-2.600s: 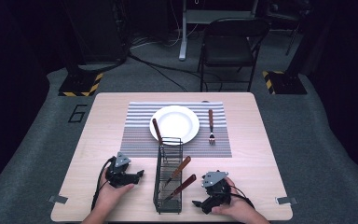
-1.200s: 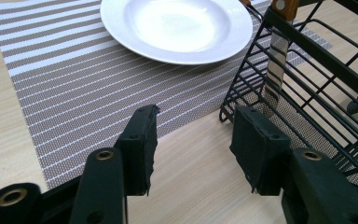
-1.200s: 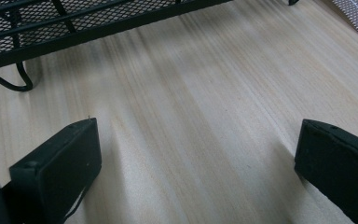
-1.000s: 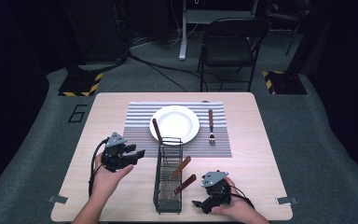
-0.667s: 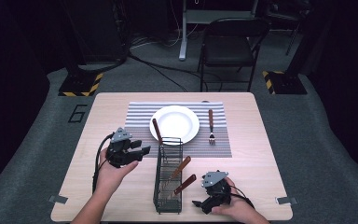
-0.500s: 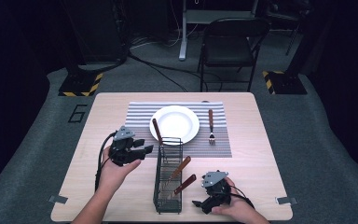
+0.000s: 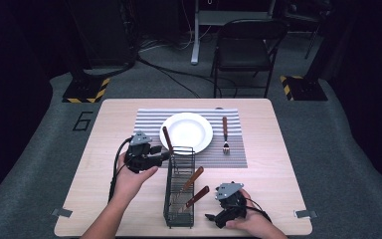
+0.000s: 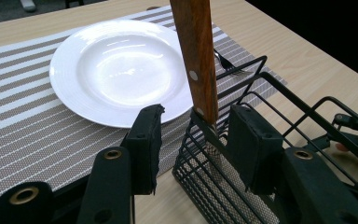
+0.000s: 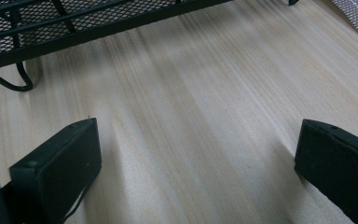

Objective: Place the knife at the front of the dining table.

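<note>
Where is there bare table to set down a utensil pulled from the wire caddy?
Bare wood lies left of the striped placemat and right of the fork, out to the table edge. It is crowded around the wire caddy, between the left gripper, the plate and the right gripper.

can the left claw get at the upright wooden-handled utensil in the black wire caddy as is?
Probably yes. The left claw is open, its jaws either side of the upright wooden-handled utensil; only the black wire caddy rim crowds the right jaw.
</note>
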`<state>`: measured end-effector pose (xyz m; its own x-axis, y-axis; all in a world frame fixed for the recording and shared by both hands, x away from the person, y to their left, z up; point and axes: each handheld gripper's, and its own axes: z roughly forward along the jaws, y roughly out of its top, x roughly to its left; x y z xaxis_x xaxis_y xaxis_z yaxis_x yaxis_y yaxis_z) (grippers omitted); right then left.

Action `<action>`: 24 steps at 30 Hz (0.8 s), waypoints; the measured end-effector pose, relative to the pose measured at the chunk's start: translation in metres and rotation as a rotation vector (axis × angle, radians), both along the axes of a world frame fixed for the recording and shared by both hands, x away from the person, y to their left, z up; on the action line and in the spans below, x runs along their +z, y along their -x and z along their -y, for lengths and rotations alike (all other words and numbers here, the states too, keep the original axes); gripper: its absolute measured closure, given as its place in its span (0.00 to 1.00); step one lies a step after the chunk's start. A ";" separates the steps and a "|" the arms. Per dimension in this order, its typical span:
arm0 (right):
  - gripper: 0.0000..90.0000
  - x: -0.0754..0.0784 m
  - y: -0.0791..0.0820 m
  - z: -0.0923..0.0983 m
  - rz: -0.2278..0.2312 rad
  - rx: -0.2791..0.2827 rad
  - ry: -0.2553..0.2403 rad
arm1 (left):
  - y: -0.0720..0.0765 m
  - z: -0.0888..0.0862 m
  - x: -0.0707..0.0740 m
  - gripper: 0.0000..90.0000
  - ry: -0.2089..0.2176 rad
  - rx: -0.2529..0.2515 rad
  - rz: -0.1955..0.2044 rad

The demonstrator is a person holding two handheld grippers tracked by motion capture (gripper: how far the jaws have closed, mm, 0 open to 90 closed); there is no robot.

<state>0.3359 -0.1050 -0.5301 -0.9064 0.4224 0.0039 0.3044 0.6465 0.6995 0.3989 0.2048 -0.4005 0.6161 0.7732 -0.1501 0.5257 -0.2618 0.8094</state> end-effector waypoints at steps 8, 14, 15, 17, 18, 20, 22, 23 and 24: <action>0.00 0.000 0.000 0.000 0.000 0.000 0.000 | -0.005 0.010 -0.003 0.63 0.000 -0.013 0.000; 0.00 0.000 0.000 0.000 0.001 0.000 0.000 | -0.010 0.015 -0.007 0.68 -0.010 0.000 0.003; 0.00 0.000 0.000 0.000 0.000 0.000 0.000 | -0.010 0.015 -0.007 0.69 -0.011 0.004 0.008; 0.00 0.000 0.000 0.000 0.000 0.000 0.000 | -0.010 0.016 -0.008 0.70 -0.009 0.007 0.013; 0.00 0.000 0.000 0.000 0.000 0.000 0.000 | -0.010 0.016 -0.008 0.71 -0.009 0.007 0.013; 0.00 0.000 0.000 0.000 0.000 0.000 0.000 | -0.010 0.017 -0.008 0.72 -0.012 0.005 0.018; 0.00 0.000 0.000 0.000 0.000 0.000 0.000 | -0.010 0.018 -0.009 0.74 -0.013 0.002 0.024; 0.00 0.000 0.000 0.000 0.000 0.000 0.000 | -0.010 0.019 -0.009 0.75 -0.015 0.000 0.025; 0.00 0.000 0.000 0.000 0.000 0.000 0.000 | -0.010 0.019 -0.009 0.78 -0.013 -0.004 0.025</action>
<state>0.3359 -0.1050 -0.5301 -0.9062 0.4228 0.0039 0.3046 0.6464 0.6996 0.4086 0.1854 -0.4094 0.6225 0.7726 -0.1247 0.5045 -0.2744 0.8186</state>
